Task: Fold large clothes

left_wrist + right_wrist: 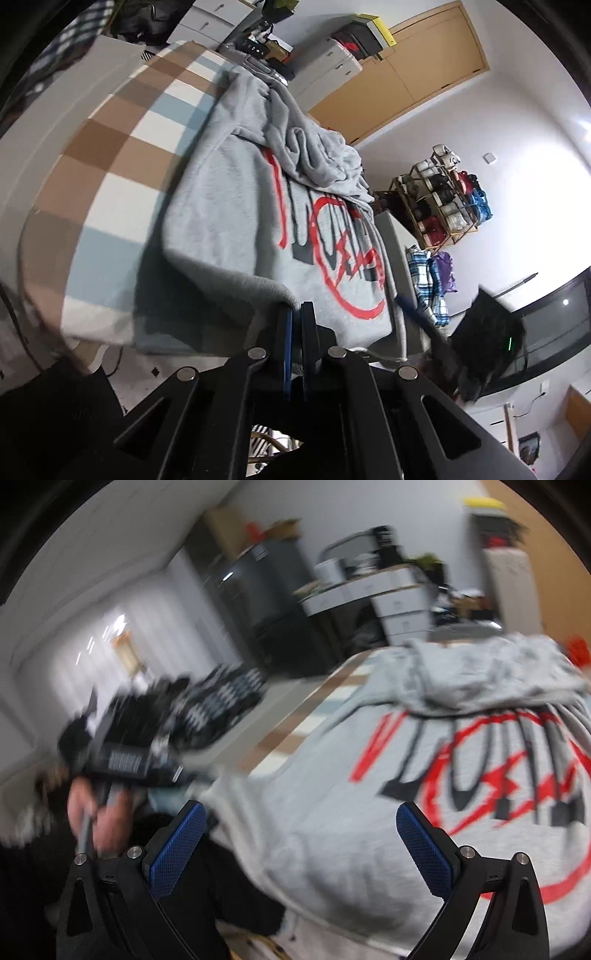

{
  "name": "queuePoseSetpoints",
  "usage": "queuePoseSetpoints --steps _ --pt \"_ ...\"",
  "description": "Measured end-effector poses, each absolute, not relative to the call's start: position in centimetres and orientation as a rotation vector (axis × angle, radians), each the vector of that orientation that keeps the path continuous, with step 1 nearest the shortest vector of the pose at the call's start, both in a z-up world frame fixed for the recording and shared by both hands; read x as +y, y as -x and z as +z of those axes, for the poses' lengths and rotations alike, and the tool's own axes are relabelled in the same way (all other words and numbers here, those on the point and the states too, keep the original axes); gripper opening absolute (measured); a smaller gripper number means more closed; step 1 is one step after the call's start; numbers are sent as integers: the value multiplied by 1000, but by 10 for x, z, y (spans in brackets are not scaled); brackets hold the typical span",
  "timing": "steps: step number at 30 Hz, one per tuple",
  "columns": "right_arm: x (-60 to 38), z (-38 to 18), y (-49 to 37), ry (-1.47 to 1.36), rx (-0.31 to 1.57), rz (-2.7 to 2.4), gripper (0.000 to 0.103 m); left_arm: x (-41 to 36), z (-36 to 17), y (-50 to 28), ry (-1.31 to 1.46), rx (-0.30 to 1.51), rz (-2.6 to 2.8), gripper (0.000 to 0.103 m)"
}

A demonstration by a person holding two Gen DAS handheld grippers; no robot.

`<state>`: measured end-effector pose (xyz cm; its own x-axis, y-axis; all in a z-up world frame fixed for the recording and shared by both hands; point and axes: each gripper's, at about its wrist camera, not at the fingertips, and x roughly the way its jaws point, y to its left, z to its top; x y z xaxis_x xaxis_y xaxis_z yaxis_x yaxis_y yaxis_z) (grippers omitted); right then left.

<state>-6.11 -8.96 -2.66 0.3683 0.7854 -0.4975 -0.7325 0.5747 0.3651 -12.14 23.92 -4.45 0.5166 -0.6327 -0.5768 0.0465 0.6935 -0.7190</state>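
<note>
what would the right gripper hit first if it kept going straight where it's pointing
Most likely the grey sweatshirt. The open right gripper points down at its near edge with nothing visible in between, though blur leaves depth unclear.

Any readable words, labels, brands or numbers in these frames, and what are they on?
No text reads cleanly.
Grey sweatshirt: large black and red print; a red "V" shows in the right wrist view, the other letters are folded over or blurred.
Black device: white label, too blurred to read.

Home room: wooden door (417, 70), shoe rack (439, 199), drawer units (399, 602).
</note>
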Motion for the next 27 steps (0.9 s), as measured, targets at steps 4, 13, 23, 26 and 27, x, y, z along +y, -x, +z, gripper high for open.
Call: queuePoseSetpoints --steps 4,13,23,26,27 --pt "-29 -45 110 168 604 1045 103 238 -42 114 715 958 -488 0" --pt "52 -82 113 484 571 870 79 243 -30 117 771 937 -606 0" --pt "26 -37 99 195 611 1027 13 269 -50 139 834 959 -540 1" --pt "29 -42 98 183 641 1026 12 272 -61 143 863 984 -529 14" --pt "30 -45 97 173 653 1027 11 274 -65 143 870 1005 -506 37"
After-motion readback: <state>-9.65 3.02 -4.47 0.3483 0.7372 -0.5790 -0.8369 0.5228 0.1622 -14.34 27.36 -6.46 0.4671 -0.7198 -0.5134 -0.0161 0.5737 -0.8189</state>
